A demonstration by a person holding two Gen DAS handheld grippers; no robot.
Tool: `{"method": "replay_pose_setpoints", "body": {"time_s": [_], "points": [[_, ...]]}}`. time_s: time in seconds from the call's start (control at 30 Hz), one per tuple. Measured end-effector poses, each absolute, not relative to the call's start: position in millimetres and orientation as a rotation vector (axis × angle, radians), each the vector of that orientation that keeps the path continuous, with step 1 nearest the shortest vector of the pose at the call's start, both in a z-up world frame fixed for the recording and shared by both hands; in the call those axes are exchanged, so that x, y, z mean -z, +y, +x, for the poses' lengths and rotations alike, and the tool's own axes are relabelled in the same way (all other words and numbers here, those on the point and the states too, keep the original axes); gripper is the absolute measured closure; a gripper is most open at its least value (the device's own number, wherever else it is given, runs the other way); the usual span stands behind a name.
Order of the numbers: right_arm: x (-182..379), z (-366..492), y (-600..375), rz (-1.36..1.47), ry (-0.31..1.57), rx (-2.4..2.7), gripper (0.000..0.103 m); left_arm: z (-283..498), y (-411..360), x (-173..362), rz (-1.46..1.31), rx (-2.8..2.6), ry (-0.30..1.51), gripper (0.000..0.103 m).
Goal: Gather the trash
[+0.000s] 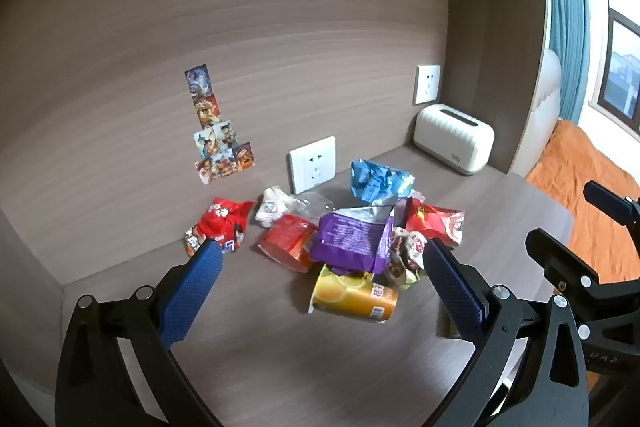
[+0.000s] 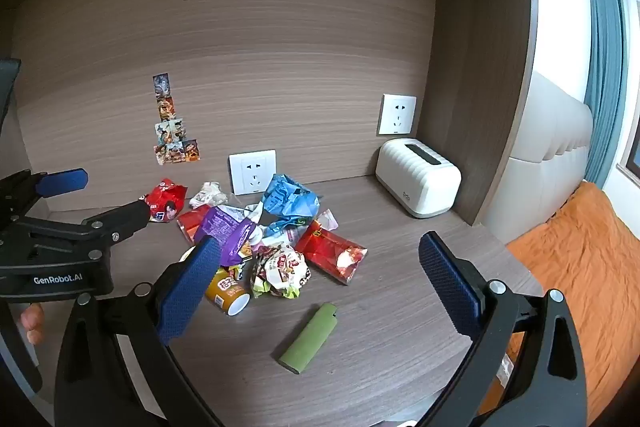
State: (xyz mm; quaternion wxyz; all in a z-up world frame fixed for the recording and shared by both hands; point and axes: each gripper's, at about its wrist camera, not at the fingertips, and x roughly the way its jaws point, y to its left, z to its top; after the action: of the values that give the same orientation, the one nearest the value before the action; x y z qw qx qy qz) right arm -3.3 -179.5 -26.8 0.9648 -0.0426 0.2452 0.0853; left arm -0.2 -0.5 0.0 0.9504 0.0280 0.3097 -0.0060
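Both grippers hover above a wood-grain desk (image 2: 400, 307) with their blue-padded jaws spread wide and nothing between them. The left gripper (image 1: 320, 259) points down at a heap of snack trash near the back wall: a purple wrapper (image 1: 352, 239) on top, an orange cup (image 1: 356, 297) lying on its side just in front of it, a crumpled blue bag (image 1: 378, 181) behind, and a red packet (image 1: 438, 221) to the right. A separate red wrapper (image 1: 222, 223) lies apart on the left, near that gripper's left finger.

The right gripper (image 2: 320, 255) faces the same pile from further right. In its view a green lighter (image 2: 310, 339) lies alone on the desk in front of the pile. A white tissue box (image 2: 418, 183) stands in the back right corner, below a wall socket (image 2: 397, 115).
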Motion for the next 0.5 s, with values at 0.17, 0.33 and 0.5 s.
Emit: {"method": "replay_pose_setpoints", "body": {"time_s": [0.17, 0.33, 0.5], "points": [[29.0, -3.1, -179.5, -0.082, 0.501, -0.176, 0.004, -2.5, -0.8, -0.3, 0.049, 0.028, 0.631, 0.005], [21.3, -7.5, -175.5, -0.074, 0.485, -0.179, 0.004, -8.9, -3.6, 4.6, 0.051, 0.054, 0.621, 0.005], [22.3, -5.1, -181.2, -0.055, 0.492, -0.165, 0.004, -5.7, -1.8, 5.1, 0.046, 0.067, 0.609, 0.005]]}}
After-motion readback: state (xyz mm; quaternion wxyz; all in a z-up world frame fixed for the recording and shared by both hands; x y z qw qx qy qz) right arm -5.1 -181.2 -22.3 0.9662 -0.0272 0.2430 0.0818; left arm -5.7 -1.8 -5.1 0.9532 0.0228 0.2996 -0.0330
